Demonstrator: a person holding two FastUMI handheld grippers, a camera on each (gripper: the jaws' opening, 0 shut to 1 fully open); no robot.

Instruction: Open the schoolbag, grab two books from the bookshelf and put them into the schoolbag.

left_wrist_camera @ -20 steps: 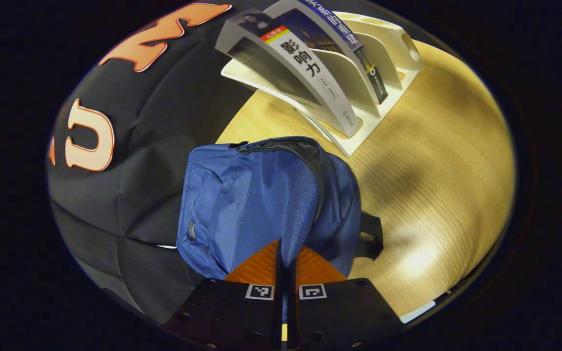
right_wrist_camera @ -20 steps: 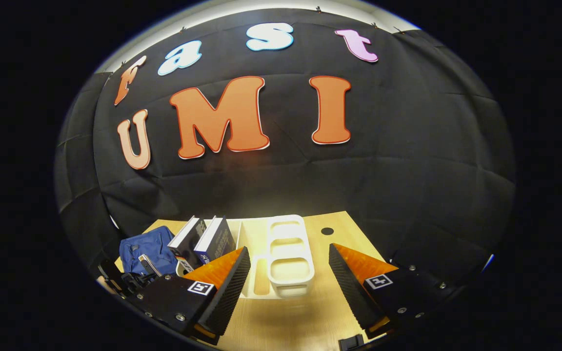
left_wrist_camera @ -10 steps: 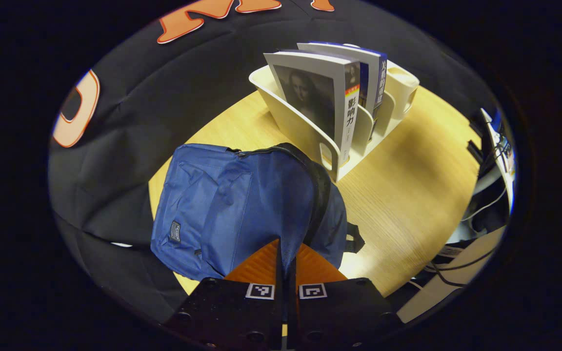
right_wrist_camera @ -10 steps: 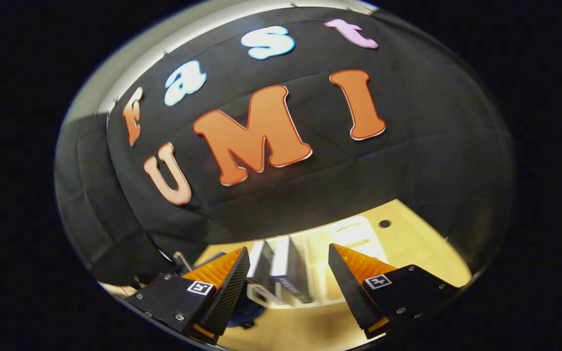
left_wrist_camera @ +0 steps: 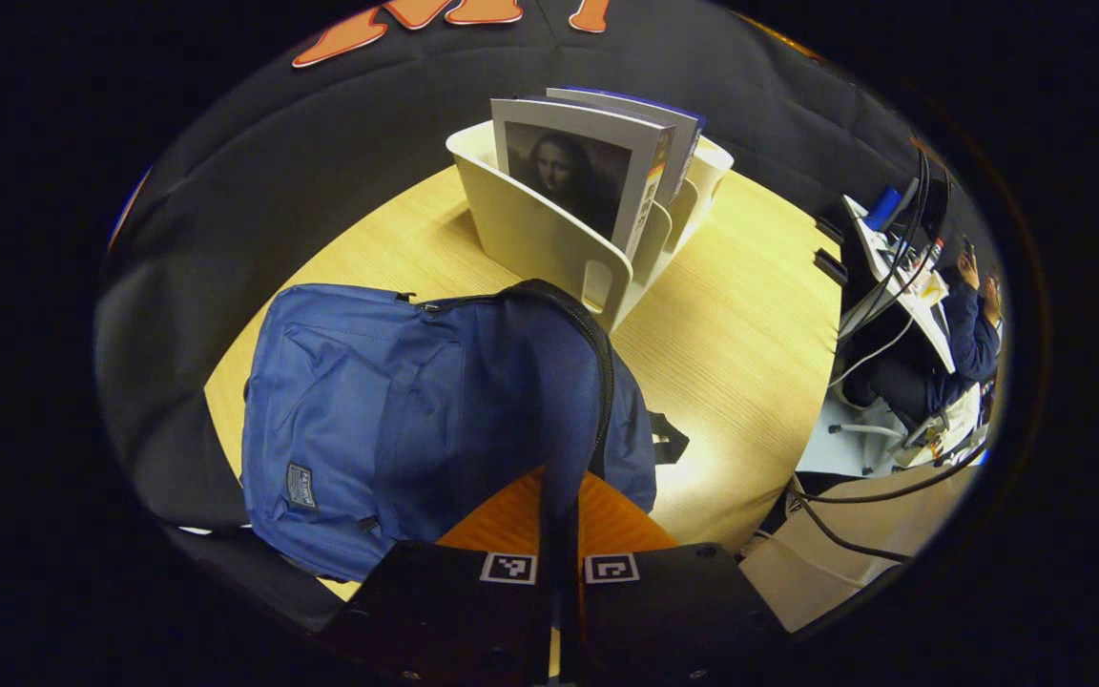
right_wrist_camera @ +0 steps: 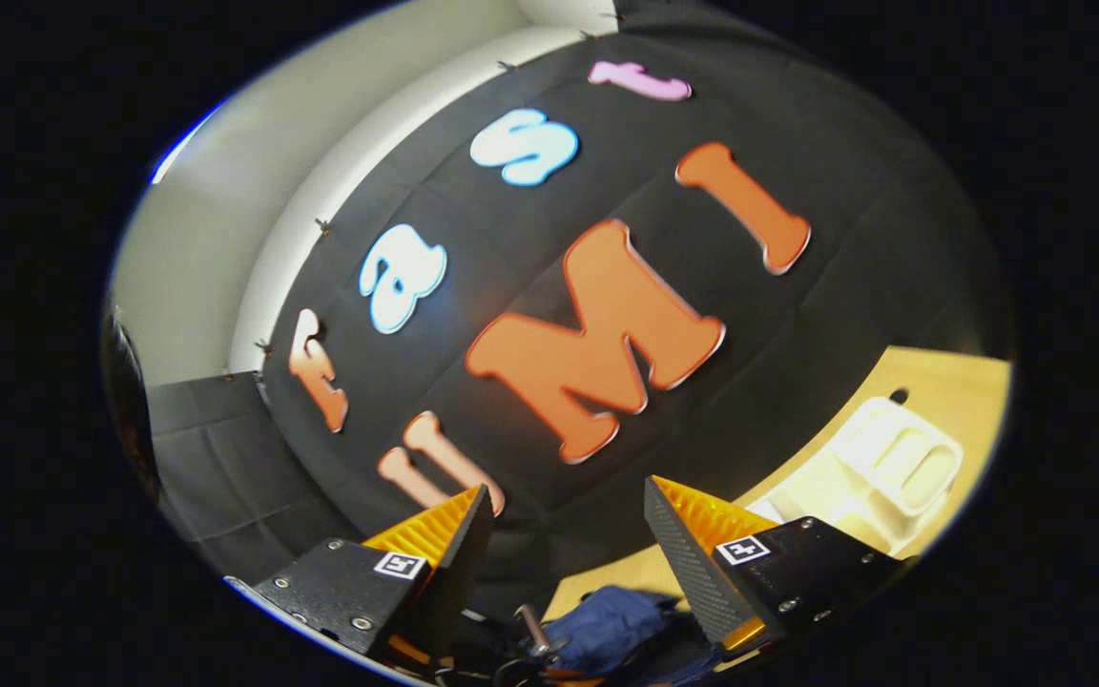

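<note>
In the left gripper view, the blue schoolbag [left_wrist_camera: 387, 410] lies on the wooden table [left_wrist_camera: 750, 324], and its black zipper line [left_wrist_camera: 597, 353] curves over the top edge. My left gripper [left_wrist_camera: 559, 496] is shut on a fold of the bag's fabric at its near side. Behind the bag stands the white bookshelf [left_wrist_camera: 530, 229] with two upright books: a grey one with a portrait cover [left_wrist_camera: 569, 172] and a blue-edged one [left_wrist_camera: 673, 134]. In the right gripper view, my right gripper [right_wrist_camera: 564, 510] is open in the air, with the schoolbag [right_wrist_camera: 602, 625] low between its fingers and the bookshelf [right_wrist_camera: 893, 458] at the right.
The black booth wall rises right behind the table. Off the table's right edge, a person [left_wrist_camera: 974, 324] sits at a desk with cables [left_wrist_camera: 883, 305] and equipment. A small round hole [right_wrist_camera: 899, 395] marks the tabletop beyond the shelf.
The left gripper's view has swung, so the bag sits lower left and the shelf shows end-on. The right gripper has tilted and moved toward the bag, and the shelf has slid to its right.
</note>
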